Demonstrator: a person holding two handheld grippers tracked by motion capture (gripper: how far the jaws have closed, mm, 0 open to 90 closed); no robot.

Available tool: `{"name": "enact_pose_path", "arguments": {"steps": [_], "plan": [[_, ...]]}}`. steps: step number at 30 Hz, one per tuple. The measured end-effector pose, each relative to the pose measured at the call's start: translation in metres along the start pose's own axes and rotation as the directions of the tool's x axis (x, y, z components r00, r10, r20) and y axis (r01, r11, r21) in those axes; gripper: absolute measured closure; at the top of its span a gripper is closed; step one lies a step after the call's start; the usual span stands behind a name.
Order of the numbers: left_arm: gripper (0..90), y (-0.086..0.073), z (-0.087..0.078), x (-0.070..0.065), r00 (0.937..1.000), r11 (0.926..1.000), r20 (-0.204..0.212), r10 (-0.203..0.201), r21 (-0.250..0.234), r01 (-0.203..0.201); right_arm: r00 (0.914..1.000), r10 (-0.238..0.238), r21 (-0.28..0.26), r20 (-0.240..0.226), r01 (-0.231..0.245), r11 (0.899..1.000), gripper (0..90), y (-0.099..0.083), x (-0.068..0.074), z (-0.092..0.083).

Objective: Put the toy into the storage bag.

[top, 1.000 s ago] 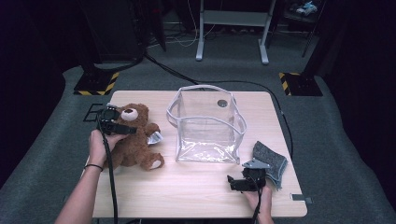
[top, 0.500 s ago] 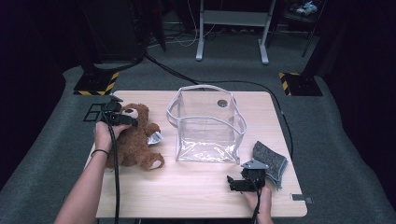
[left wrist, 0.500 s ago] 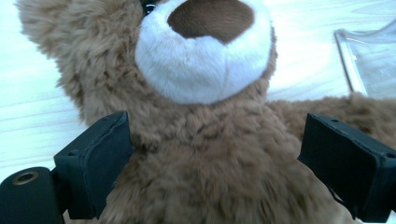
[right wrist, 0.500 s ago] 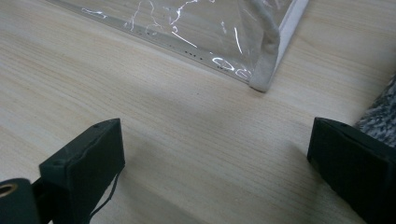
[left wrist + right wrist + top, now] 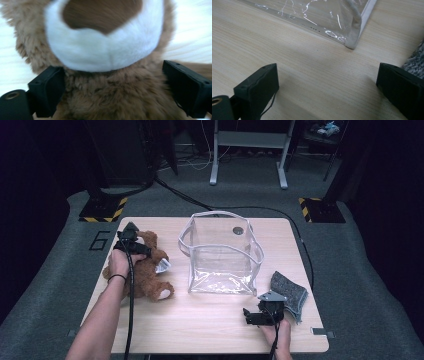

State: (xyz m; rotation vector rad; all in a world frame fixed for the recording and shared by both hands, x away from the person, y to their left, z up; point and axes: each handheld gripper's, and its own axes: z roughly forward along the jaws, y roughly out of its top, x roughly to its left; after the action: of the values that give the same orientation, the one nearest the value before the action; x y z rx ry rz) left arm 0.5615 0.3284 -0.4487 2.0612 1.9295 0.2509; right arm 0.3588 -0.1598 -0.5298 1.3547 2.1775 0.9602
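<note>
A brown teddy bear (image 5: 148, 279) lies on its back at the left of the wooden table (image 5: 210, 325). My left gripper (image 5: 132, 240) is down over the bear's head. In the left gripper view the white muzzle (image 5: 105, 50) and brown neck fur lie between the wide-apart jaws of that gripper (image 5: 113, 87); the fur brushes the left jaw, and I see no squeeze. My right gripper (image 5: 248, 316) rests open near the front edge, with bare wood between its jaws (image 5: 327, 90).
A clear plastic bag (image 5: 220, 252) with white trim stands open mid-table; its near corner (image 5: 352, 40) lies just ahead of the right gripper. A grey felt cloth (image 5: 291, 292) lies to the right of that gripper. A small silvery tag (image 5: 162, 266) sticks out beside the bear.
My left hand has shifted a little toward the bag and sunk onto the bear's head, which it now covers. The right hand has kept still.
</note>
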Motion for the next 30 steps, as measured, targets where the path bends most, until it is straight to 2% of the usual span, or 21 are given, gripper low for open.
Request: {"name": "enact_pose_path", "arguments": {"steps": [2, 3, 4, 12, 14, 22, 24, 25, 26, 30], "plan": [[12.2, -0.003, 0.003, 0.006, 0.9991, 0.9995, 0.027, -0.033, 0.002, 0.033, 1.0000, 0.002, 0.002, 0.001, -0.002, 1.000, 3.8, 0.000, 0.000, 0.000], [14.9, -0.004, 0.003, 0.008, 0.9986, 0.9994, 0.042, -0.031, 0.015, 0.030, 1.0000, -0.006, -0.002, 0.001, 0.006, 1.000, 3.8, 0.000, 0.000, 0.000], [17.3, -0.005, 0.004, 0.009, 0.9981, 0.9994, 0.051, -0.034, 0.001, 0.034, 1.0000, -0.004, 0.002, 0.003, 0.004, 1.000, 3.8, 0.000, 0.000, 0.000], [46.1, -0.011, 0.004, 0.008, 0.9983, 0.9998, 0.058, -0.006, -0.019, 0.007, 0.9999, 0.011, 0.003, 0.001, -0.011, 1.000, 4.2, 0.000, 0.001, 0.000], [49.1, -0.012, 0.002, 0.009, 0.9982, 0.9995, 0.059, 0.010, -0.030, -0.008, 0.9999, 0.014, 0.001, 0.003, -0.014, 1.000, 4.4, 0.000, 0.001, 0.000], [52.5, -0.020, -0.005, 0.018, 0.9928, 0.9936, 0.120, -0.006, -0.111, 0.020, 1.0000, 0.009, -0.005, -0.001, -0.009, 1.000, 4.5, 0.000, -0.001, 0.000], [53.5, -0.022, -0.007, 0.019, 0.9920, 0.9913, 0.126, 0.003, -0.131, 0.013, 0.9999, 0.013, -0.006, -0.004, -0.013, 1.000, 4.4, 0.000, -0.001, 0.000], [53.9, -0.023, -0.009, 0.019, 0.9909, 0.9909, 0.134, 0.010, -0.134, 0.008, 1.0000, -0.003, -0.002, -0.001, 0.003, 1.000, 4.4, 0.000, -0.001, 0.000], [54.0, -0.024, -0.010, 0.020, 0.9901, 0.9894, 0.139, 0.016, -0.145, 0.005, 0.9998, 0.016, 0.001, 0.006, -0.016, 1.000, 4.4, 0.000, 0.001, 0.000], [54.5, -0.028, -0.015, 0.020, 0.9868, 0.9855, 0.159, 0.032, -0.170, -0.005, 0.9997, 0.002, 0.011, 0.026, -0.002, 1.000, 3.5, 0.001, 0.003, 0.001]]}}
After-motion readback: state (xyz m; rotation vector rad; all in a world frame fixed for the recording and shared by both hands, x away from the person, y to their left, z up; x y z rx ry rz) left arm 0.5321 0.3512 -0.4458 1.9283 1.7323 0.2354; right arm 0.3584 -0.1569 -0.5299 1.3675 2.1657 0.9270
